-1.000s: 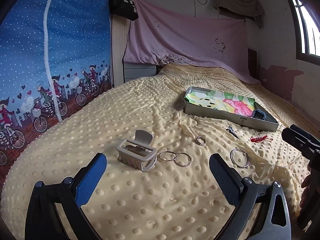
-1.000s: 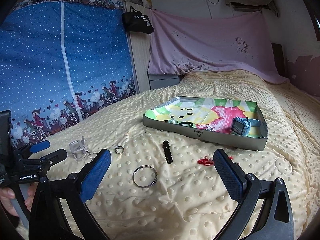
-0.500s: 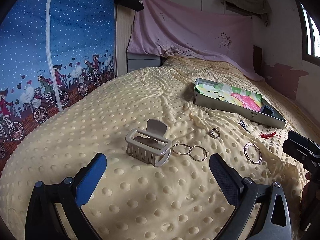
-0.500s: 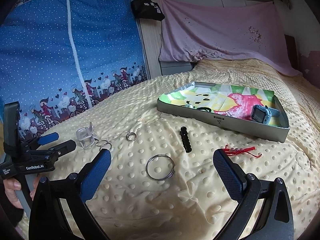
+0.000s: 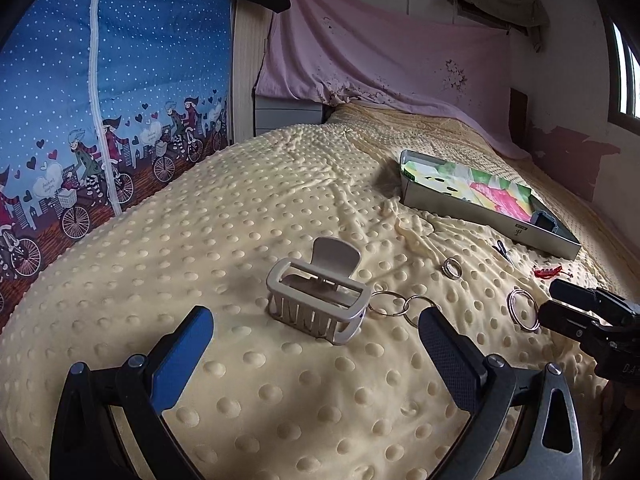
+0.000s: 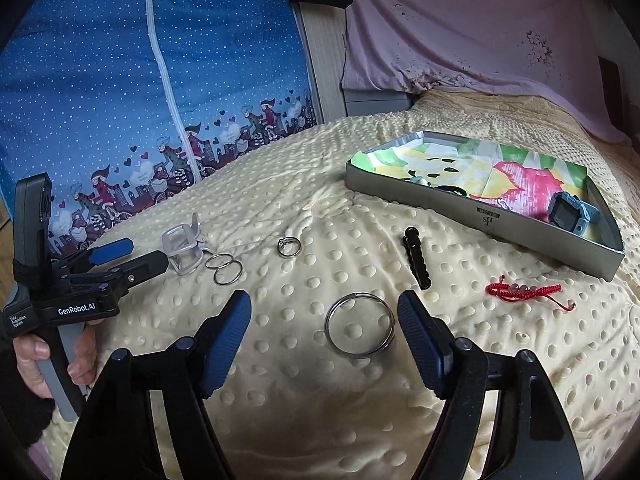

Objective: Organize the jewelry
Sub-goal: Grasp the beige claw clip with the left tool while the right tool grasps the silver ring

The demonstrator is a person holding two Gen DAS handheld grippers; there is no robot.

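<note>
Right tongs (image 6: pixel 324 332) closing around large bangle (image 6: pixel 359 325), pads not touching. Left tongs (image 5: pixel 316 344) spread before hair claw clip (image 5: pixel 316 300); bare bedspread (image 5: pixel 192 248) leftward.

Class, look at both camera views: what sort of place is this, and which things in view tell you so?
Most likely a home bedroom. The jewelry lies on a bed under a dimpled yellow blanket, a pink sheet hangs on the wall behind it, and a blue fabric wardrobe with a zip stands alongside.

Shiny metal bangle (image 6: pixel 359 330), glossy plastic hair claw (image 5: pixel 318 294), nubby matt fleece blanket (image 6: pixel 304 400), dull grey metal tray (image 6: pixel 472 210), braided red cord bracelet (image 6: pixel 524 291)
</note>
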